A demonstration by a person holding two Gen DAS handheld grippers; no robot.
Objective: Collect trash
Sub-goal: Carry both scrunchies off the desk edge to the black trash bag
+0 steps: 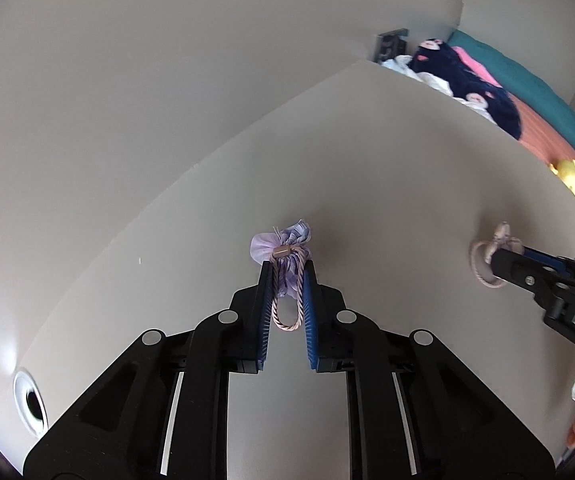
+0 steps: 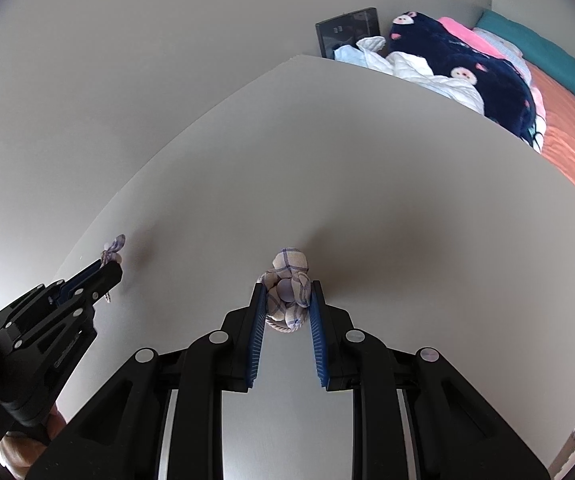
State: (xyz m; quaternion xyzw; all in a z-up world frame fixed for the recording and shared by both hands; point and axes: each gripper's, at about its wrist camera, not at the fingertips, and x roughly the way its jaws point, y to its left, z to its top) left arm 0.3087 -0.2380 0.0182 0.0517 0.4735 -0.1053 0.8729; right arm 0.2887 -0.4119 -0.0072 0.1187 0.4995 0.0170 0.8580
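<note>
Gripping a lilac fabric scrunchie with twisted pink cord loop [image 1: 286, 268] in the left hand-held gripper [image 1: 287, 276]; clamping a beige checked cloth scrunchie [image 2: 287, 286] in the right hand-held gripper [image 2: 287, 300], both above the pale grey table [image 2: 387, 152]. Probably carrying; next needing an unseen bin.

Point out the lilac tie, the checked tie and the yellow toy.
lilac tie [image 1: 283, 250]: left wrist view, its metal clasp.
checked tie [image 2: 289, 262]: right wrist view, top of the fabric knot.
yellow toy [image 1: 569, 174]: left wrist view, its body.

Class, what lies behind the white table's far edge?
Behind the white table: a navy patterned blanket, white bedding and a dark panel. The table hides whatever lies lower.
</note>
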